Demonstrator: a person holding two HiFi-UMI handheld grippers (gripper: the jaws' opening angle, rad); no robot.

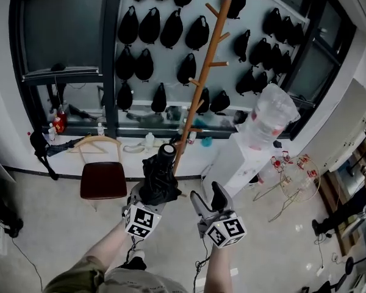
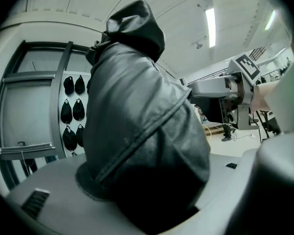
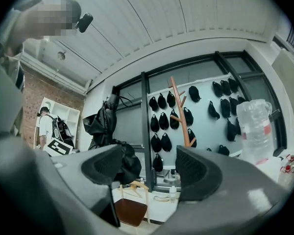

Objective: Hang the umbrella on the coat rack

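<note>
Your left gripper [image 1: 151, 195] is clamped on slack fabric of the folded umbrella [image 1: 161, 174], upright just left of the coat rack [image 1: 202, 81], w/ right gripper [image 1: 211, 199] wide & empty, so it could slip or knock the rack over when you lift to a peg.

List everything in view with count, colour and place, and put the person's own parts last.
umbrella: one, black, folded, gripped in front of the rack's foot
coat rack: one, brown wood, centre, before the wall
caps: many, black, hung in rows on the pale wall panel
chair: one, dark red seat, left of the umbrella by the wall
water jug: one, clear, on a white stand right of the rack
left tongs: one, grey, closed on the umbrella
right tongs: one, grey, open and empty, beside the left
</note>
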